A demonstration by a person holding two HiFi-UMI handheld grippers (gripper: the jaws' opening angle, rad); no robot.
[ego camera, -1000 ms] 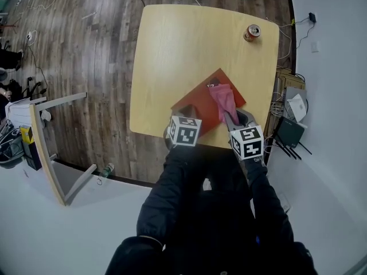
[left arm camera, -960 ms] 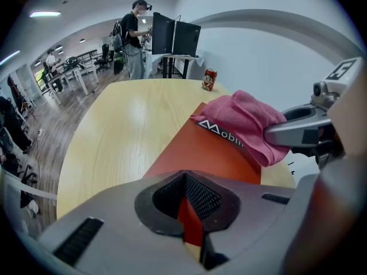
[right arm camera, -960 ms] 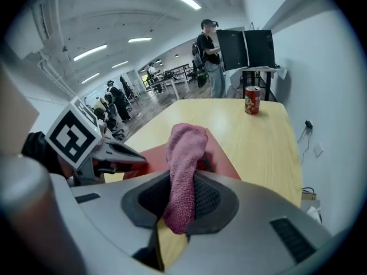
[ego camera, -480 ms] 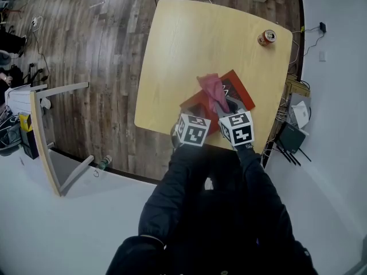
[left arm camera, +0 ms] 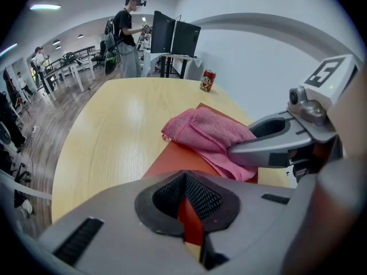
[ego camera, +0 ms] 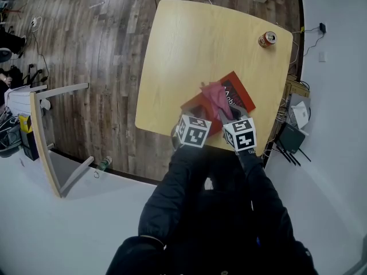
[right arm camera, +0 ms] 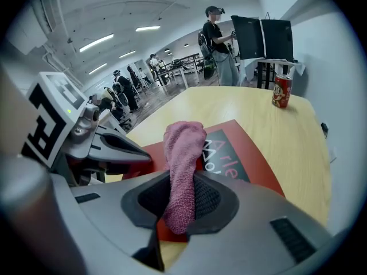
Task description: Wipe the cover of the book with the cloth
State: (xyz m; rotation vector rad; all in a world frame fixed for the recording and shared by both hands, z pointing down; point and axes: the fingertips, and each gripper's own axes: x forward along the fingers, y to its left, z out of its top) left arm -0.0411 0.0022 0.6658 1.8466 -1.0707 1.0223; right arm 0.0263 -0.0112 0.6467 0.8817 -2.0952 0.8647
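Observation:
A red book (ego camera: 238, 93) lies near the front right edge of the yellow wooden table (ego camera: 189, 44). A pink cloth (ego camera: 216, 95) is draped across its cover, beside the dark title patch. My right gripper (ego camera: 229, 117) is shut on the cloth's near end, which hangs between its jaws (right arm camera: 180, 202); the rest of the cloth (right arm camera: 183, 145) rests on the book (right arm camera: 241, 165). My left gripper (ego camera: 192, 117) is shut on the book's near left corner, and a red sliver shows between its jaws (left arm camera: 187, 211). The cloth (left arm camera: 209, 132) lies just ahead on the book (left arm camera: 175, 159).
A soda can (ego camera: 267, 38) stands at the table's far right corner. Boxes and cables (ego camera: 289, 132) lie on the floor to the right, and a white desk frame (ego camera: 57, 148) stands to the left. People and monitors (left arm camera: 172, 36) are beyond the table.
My right gripper has pulled the cloth a little toward me and to the right across the cover. The left gripper has stayed on the book's corner.

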